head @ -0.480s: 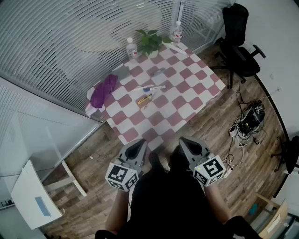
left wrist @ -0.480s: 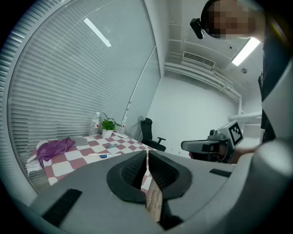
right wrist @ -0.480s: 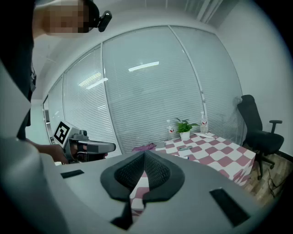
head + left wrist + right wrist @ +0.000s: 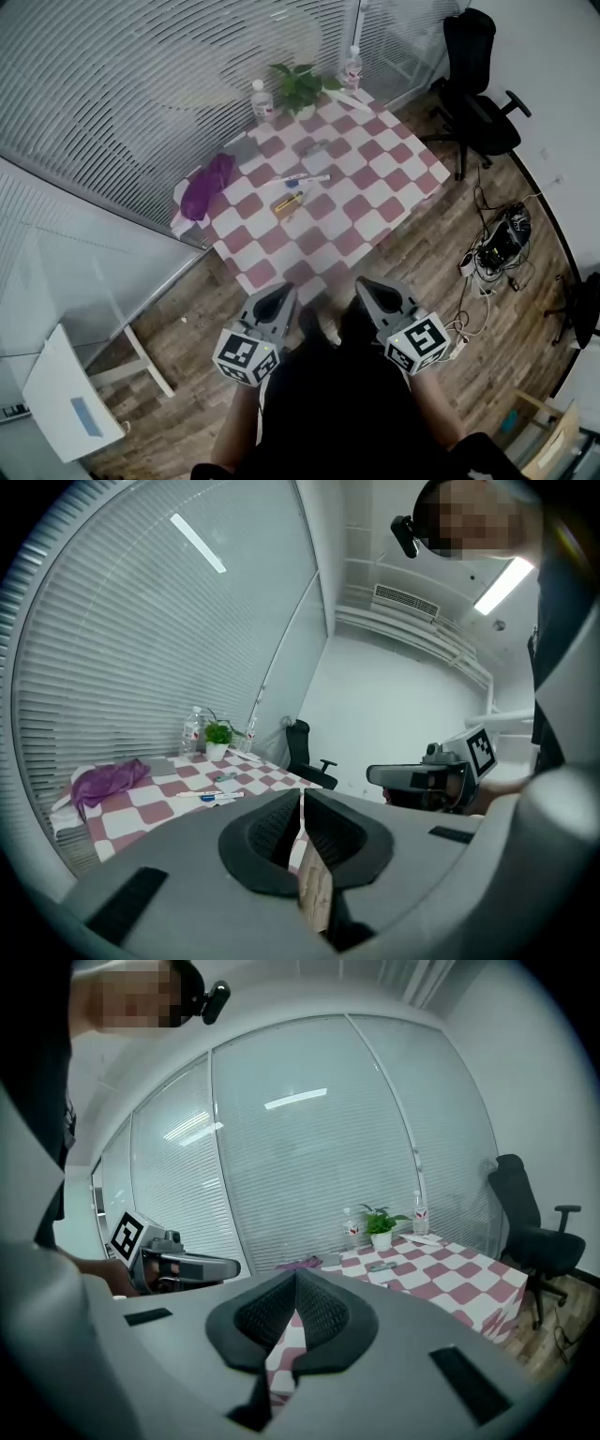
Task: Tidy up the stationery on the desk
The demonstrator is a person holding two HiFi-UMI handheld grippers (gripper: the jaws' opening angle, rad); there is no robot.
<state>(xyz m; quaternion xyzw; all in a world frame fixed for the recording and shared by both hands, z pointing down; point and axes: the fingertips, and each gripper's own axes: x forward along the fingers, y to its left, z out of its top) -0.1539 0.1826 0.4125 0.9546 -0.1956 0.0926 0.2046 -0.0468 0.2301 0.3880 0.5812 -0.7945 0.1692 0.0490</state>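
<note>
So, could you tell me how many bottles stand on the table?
2: one bottle left of the plant, the other bottle right of it, at the table's far edge.

On the table (image 4: 349, 234), pens (image 4: 302, 180) lie centre; a potted plant (image 4: 300, 86) stands between two bottles (image 4: 263, 97) at its far edge.

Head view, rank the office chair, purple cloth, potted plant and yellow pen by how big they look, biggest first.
1. office chair, clearly the largest.
2 and 3. purple cloth and potted plant look about alike, so I won't rank them.
4. yellow pen, the smallest.
</note>
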